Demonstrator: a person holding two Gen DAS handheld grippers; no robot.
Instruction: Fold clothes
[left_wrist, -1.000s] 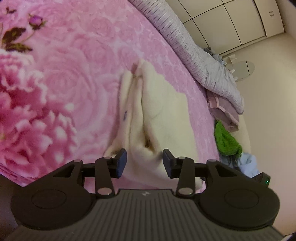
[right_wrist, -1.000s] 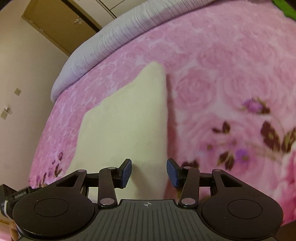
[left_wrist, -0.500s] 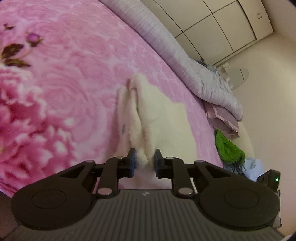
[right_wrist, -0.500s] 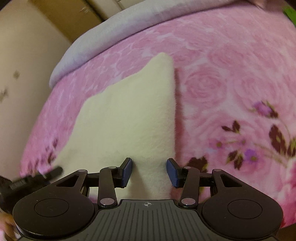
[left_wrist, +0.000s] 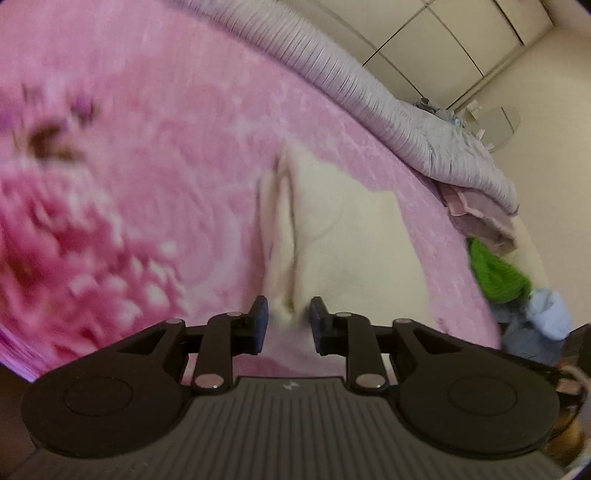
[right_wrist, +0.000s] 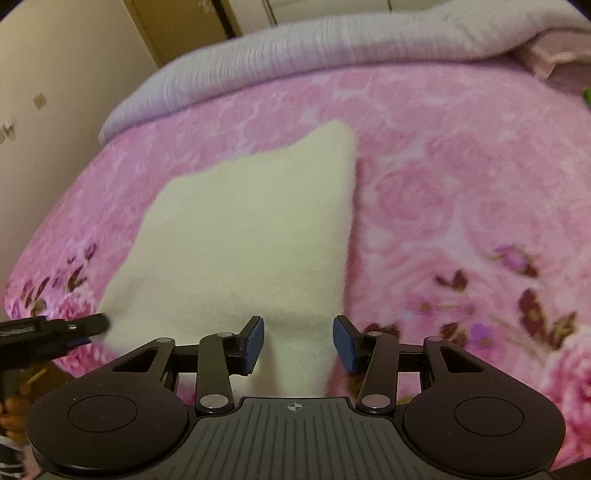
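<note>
On pink blanket (right_wrist: 443, 155): cream garment (right_wrist: 251, 236) lengthwise away; left gripper (left_wrist: 286, 319) pinches near corner, right gripper (right_wrist: 298, 341) wide.

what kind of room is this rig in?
Most likely a home bedroom: the cream garment lies on a bed covered by a pink floral blanket, a grey quilt is bunched along its edge, and pale wardrobe doors stand behind.

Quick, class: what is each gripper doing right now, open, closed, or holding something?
Left gripper: shut on the cream garment's near edge.
Right gripper: open, garment between its fingers, not pinched.
</note>
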